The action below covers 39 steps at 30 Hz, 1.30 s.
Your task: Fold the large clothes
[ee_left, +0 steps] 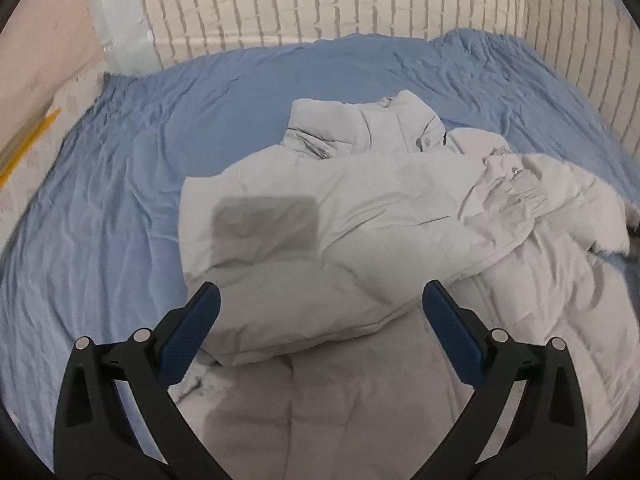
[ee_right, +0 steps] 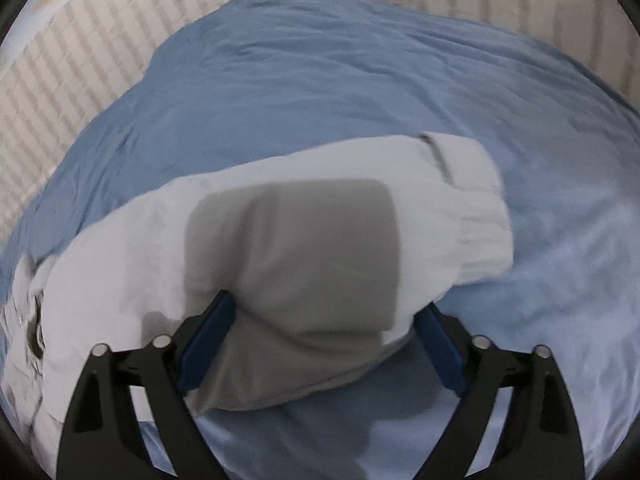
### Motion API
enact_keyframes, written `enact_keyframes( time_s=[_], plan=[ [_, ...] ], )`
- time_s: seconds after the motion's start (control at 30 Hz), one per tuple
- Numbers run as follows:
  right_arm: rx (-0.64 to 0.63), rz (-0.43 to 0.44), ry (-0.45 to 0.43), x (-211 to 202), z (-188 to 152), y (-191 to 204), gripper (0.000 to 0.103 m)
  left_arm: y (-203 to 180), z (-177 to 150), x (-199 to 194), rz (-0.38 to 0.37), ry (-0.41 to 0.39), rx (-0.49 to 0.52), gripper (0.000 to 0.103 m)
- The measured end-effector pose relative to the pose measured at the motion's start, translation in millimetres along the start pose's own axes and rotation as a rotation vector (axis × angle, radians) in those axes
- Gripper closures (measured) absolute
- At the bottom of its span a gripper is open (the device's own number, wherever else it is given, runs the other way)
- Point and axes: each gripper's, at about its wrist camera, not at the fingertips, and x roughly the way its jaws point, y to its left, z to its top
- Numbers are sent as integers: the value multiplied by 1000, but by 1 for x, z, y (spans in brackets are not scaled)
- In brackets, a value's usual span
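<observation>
We see the white padded jacket (ee_left: 360,216) lying crumpled on the blue sheet (ee_left: 120,184), our left gripper (ee_left: 320,304) gaping empty above it, our right gripper (ee_right: 324,312) wide astride 1 sleeve (ee_right: 304,256), unpinched.

A padded jacket (ee_left: 360,208) lies on a bed (ee_left: 120,168), one sleeve (ee_right: 304,248) stretched sideways; a brick wall (ee_left: 320,0) stands behind

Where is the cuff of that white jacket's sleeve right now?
In the right wrist view, the ribbed cuff lies right of centre on the blue bedsheet, beyond the right gripper.
</observation>
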Motion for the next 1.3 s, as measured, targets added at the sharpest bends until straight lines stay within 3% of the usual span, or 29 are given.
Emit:
enact_keyframes(
  time_s=[0.03,0.17,0.3,0.53,0.67,0.87,1.07,1.23,1.3],
  plan=[
    [-19,15,16,5,1,5,35,1,0,1,4,4,2,3],
    [-79,53,13,-4,6,20,77,12,-5,7,-54,24,-45,3],
    [-167,77,-21,-24,8,45,87,18,-11,14,-44,27,-48,3],
    [-288,216,-110,-81,-1,114,88,41,-10,18,-4,17,-72,3],
    [-323,318,-99,-98,5,157,88,58,-5,18,-2,22,-91,3],
    [-476,431,-53,-114,-22,234,88,77,-1,9,-12,12,-98,3],
    [-676,408,30,-96,-79,311,88,89,-4,5,8,15,-84,3],
    [-718,378,110,-65,-100,336,88,104,-10,5,38,23,-85,3],
    [-719,405,120,-69,-102,340,88,109,-13,5,49,25,-90,3]
  ],
)
